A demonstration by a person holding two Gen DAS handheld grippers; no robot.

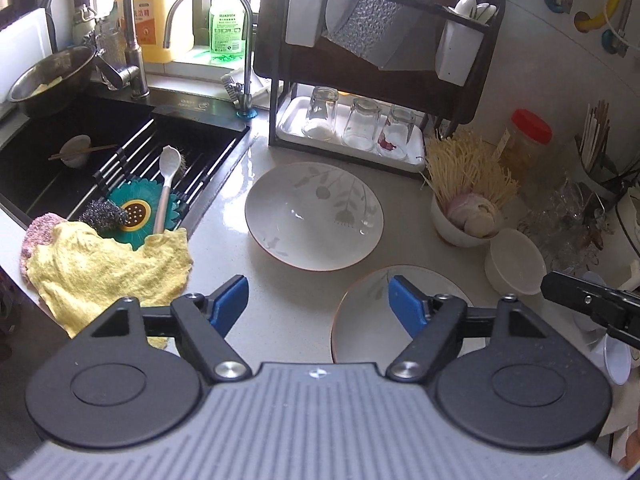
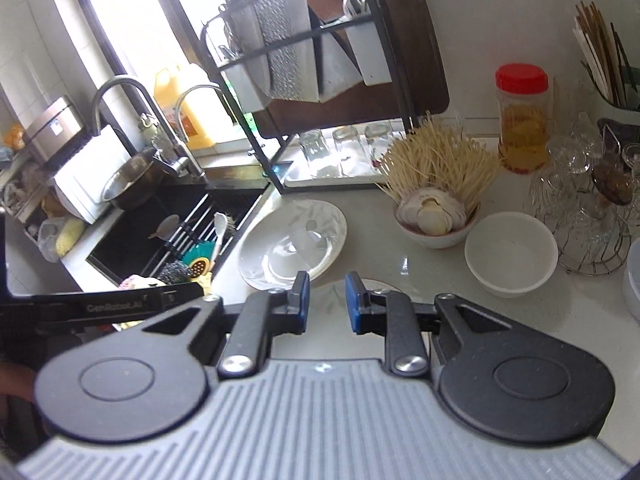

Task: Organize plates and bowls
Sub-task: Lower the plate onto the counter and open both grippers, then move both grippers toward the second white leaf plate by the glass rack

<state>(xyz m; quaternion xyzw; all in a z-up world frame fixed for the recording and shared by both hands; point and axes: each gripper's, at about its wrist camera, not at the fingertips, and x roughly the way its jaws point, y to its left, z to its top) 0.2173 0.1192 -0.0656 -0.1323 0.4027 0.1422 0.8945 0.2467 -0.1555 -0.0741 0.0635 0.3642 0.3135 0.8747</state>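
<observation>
Left hand-held gripper spread wide, empty; right hand-held gripper narrowed, empty.

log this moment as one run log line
left gripper: open, empty | right gripper: narrow gap, empty | large plate, small plate, white bowl: on counter

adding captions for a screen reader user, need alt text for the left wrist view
An open left claw hovers above a kitchen counter with a large floral bowl and a floral plate, holding nothing. Left lies a sink and a yellow cloth; behind stands a dish rack.
</observation>
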